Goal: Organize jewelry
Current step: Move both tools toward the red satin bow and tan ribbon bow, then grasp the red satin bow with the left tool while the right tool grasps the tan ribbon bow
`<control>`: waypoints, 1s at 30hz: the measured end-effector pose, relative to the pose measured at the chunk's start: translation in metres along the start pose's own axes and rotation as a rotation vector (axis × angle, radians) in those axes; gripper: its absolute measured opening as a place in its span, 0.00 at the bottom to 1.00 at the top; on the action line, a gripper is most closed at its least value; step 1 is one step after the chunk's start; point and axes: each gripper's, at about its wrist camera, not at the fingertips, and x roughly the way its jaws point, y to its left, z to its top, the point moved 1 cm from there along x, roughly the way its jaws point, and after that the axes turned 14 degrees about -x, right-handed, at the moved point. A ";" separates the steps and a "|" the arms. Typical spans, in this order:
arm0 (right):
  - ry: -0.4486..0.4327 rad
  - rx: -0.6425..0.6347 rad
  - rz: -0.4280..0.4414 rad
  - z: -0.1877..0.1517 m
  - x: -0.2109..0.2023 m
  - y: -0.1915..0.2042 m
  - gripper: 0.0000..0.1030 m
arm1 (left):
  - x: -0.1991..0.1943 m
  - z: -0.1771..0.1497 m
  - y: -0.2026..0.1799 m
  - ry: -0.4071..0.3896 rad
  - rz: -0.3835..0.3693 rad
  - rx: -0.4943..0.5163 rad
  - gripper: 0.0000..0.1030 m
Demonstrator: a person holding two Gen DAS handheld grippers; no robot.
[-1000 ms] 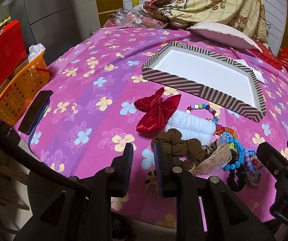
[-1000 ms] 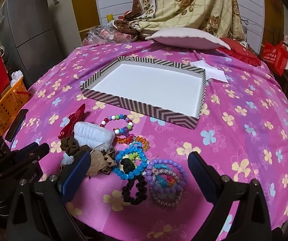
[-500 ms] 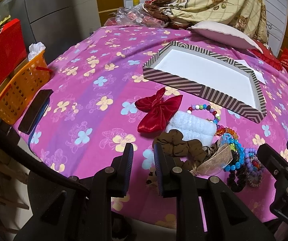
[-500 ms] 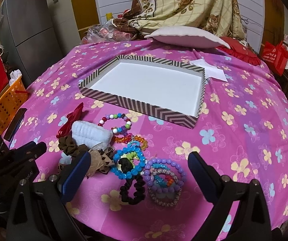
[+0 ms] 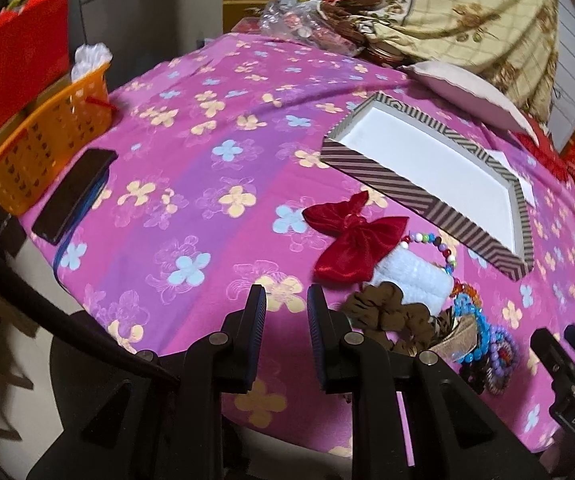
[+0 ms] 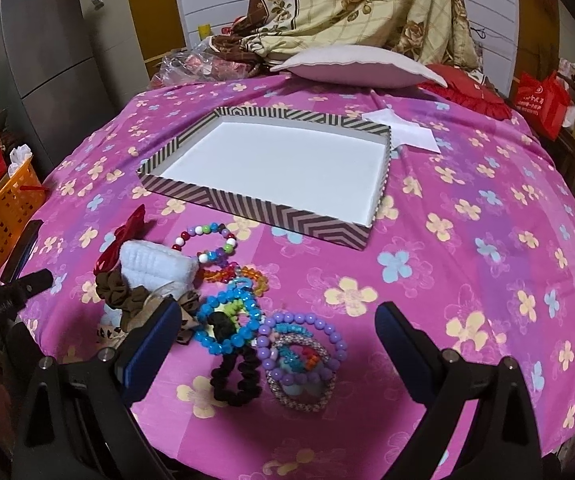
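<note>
Two tools are in my hands, both over the near edge of the surface (image 6: 467,184), which wears a pink cloth with flowers. My left tool (image 5: 286,334) has its jaws narrowly apart with nothing between them; my right tool (image 6: 277,344) stands wide open, also empty.

The tray (image 6: 247,204), striped outside and white inside, is my landmark. It sits mid-surface with nothing in it. Nearer to me than the tray lies the jewelry heap: a red bow (image 5: 353,246) closest to the tray's left corner, a white band (image 6: 155,264) touching the bow, a multicolour bead bracelet (image 6: 207,242) beside that, then brown scrunchies (image 6: 121,292), a blue bead bracelet (image 6: 227,320), a black scrunchie (image 6: 235,376) and purple bracelets (image 6: 303,344) at the near edge.

Left of the tray, at the surface's rim, a dark phone (image 5: 73,194) lies beside an orange basket (image 5: 43,148). Beyond the tray rest a pale pillow (image 6: 355,66) and a floral blanket (image 6: 367,4). A grey fridge (image 6: 51,64) stands far left of it.
</note>
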 end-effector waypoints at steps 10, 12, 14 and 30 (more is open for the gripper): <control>0.012 -0.024 0.023 -0.002 0.005 0.004 0.96 | 0.016 0.008 0.015 0.093 -0.075 -0.092 0.47; 0.010 -0.024 0.031 -0.002 0.006 0.006 0.96 | 0.019 0.009 0.014 0.108 -0.090 -0.105 0.50; 0.007 -0.031 0.040 -0.001 0.007 0.007 0.96 | 0.022 0.013 0.012 0.128 -0.115 -0.125 0.51; 0.006 -0.110 0.159 0.009 0.016 0.027 0.96 | 0.081 0.058 -0.014 0.284 -0.215 -0.287 0.59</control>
